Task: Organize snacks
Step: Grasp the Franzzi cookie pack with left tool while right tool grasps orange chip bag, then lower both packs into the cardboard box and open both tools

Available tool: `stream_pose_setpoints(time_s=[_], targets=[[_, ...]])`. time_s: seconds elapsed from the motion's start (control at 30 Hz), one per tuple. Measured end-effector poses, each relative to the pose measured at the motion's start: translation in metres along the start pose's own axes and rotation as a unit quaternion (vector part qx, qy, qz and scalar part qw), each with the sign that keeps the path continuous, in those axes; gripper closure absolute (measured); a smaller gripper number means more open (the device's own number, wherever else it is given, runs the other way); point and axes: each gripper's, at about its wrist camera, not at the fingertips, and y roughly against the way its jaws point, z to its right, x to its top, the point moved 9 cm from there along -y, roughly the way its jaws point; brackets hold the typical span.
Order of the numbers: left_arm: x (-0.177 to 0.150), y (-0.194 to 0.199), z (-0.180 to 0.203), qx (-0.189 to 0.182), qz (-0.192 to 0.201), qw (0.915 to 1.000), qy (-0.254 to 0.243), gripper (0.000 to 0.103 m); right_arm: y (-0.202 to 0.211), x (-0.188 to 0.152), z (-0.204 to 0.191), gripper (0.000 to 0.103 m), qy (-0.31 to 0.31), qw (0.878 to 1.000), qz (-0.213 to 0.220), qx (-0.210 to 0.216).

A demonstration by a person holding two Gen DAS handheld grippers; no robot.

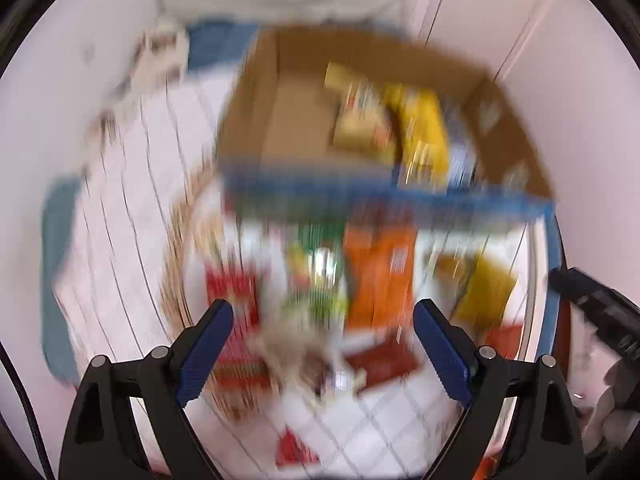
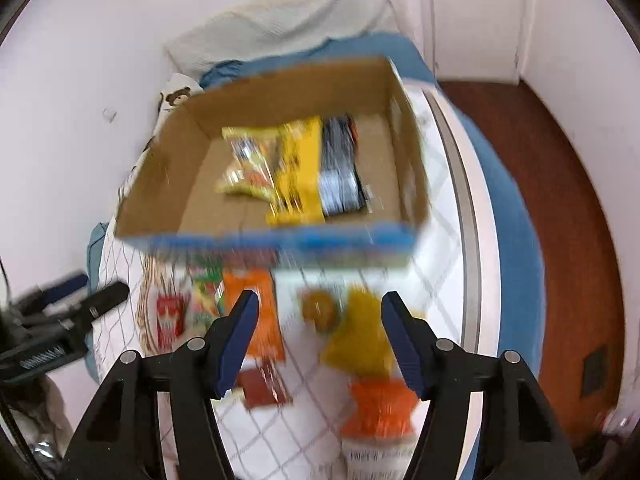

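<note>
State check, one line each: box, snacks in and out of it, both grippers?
cardboard box: open-topped, on the bed, partly filled.
yellow packet: lying inside the box.
dark packet: inside the box, beside the yellow one.
orange packet: still out on the bed.
left gripper: open, empty.
right gripper: open, empty.
</note>
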Motion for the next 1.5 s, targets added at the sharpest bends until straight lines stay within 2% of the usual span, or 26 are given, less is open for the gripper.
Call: stream_pose_setpoints(time_s=[0.03,0.13,0.3,0.37,0.43,0.5,0.53,0.57,0.63,0.67,0.73,0.77,0.8,0.83,0.93,1.03,1.23,1.4,1.5], targets=[[-0.019,-0.018,-0.007,-0.013,-0.035,0.9991,0.022,0.011,-0.001,-0.012,0.010,0.036,-0.013,1.000,-0.006,-0.002],[-0.053,-0.057,-0.017,-0.044,-0.098,0.9910,0.080,0.011,-0.008,-0.046,0.033,0.036,-0.054,0.998,-0.020,0.000],[-0.075,-0.099,-0.021,-0.074,-0.147,0.9743,0.154,0.011,-0.049,-0.086,0.060,0.036,-0.106,0.992,-0.067,0.008],[-0.078,-0.114,-0.022,-0.071,-0.164,0.9680,0.177,0.011,-0.066,-0.099,0.064,0.036,-0.107,0.991,-0.085,0.011],[-0.079,-0.127,-0.022,-0.061,-0.170,0.9657,0.186,0.011,-0.081,-0.106,0.064,0.036,-0.103,0.990,-0.098,0.014],[-0.078,-0.136,-0.020,-0.049,-0.172,0.9666,0.184,0.023,-0.091,-0.110,0.062,0.036,-0.091,0.990,-0.109,0.014],[-0.079,-0.140,-0.020,-0.042,-0.174,0.9667,0.183,0.039,-0.096,-0.111,0.061,0.036,-0.085,0.990,-0.113,0.014],[-0.079,-0.144,-0.019,-0.043,-0.174,0.9669,0.181,0.045,-0.102,-0.112,0.060,0.036,-0.076,0.990,-0.118,0.012],[-0.079,-0.144,-0.016,-0.033,-0.165,0.9723,0.163,0.045,-0.110,-0.111,0.059,0.036,-0.065,0.990,-0.122,0.010],[-0.078,-0.139,-0.013,-0.013,-0.152,0.9799,0.129,0.045,-0.114,-0.110,0.059,0.036,-0.059,0.990,-0.126,0.009],[-0.077,-0.134,-0.005,0.023,-0.135,0.9884,0.066,0.045,-0.119,-0.109,0.059,0.040,-0.051,0.990,-0.129,0.007],[-0.079,-0.132,-0.001,0.042,-0.129,0.9903,0.030,0.045,-0.122,-0.109,0.058,0.046,-0.045,0.991,-0.130,0.004],[-0.081,-0.131,0.003,0.052,-0.127,0.9905,0.002,0.045,-0.124,-0.111,0.058,0.047,-0.038,0.990,-0.133,-0.001],[-0.083,-0.133,0.007,0.052,-0.129,0.9902,-0.011,0.045,-0.125,-0.111,0.057,0.051,-0.027,0.990,-0.139,-0.006],[-0.085,-0.142,0.013,0.047,-0.135,0.9896,-0.018,0.044,-0.127,-0.113,0.043,0.051,-0.001,0.989,-0.151,-0.002],[-0.089,-0.153,0.014,0.037,-0.144,0.9889,-0.003,0.043,-0.135,-0.115,0.034,0.049,0.020,0.986,-0.164,-0.019],[-0.092,-0.163,0.016,0.014,-0.143,0.9896,0.006,0.042,-0.144,-0.122,0.033,0.046,-0.017,0.986,-0.163,-0.020],[-0.085,-0.159,0.001,0.005,-0.137,0.9904,0.015,0.042,-0.145,-0.126,0.031,0.046,-0.041,0.988,-0.151,-0.016],[-0.085,-0.143,-0.024,0.003,-0.121,0.9925,0.019,0.046,-0.143,-0.125,0.032,0.052,-0.051,0.989,-0.139,-0.016]])
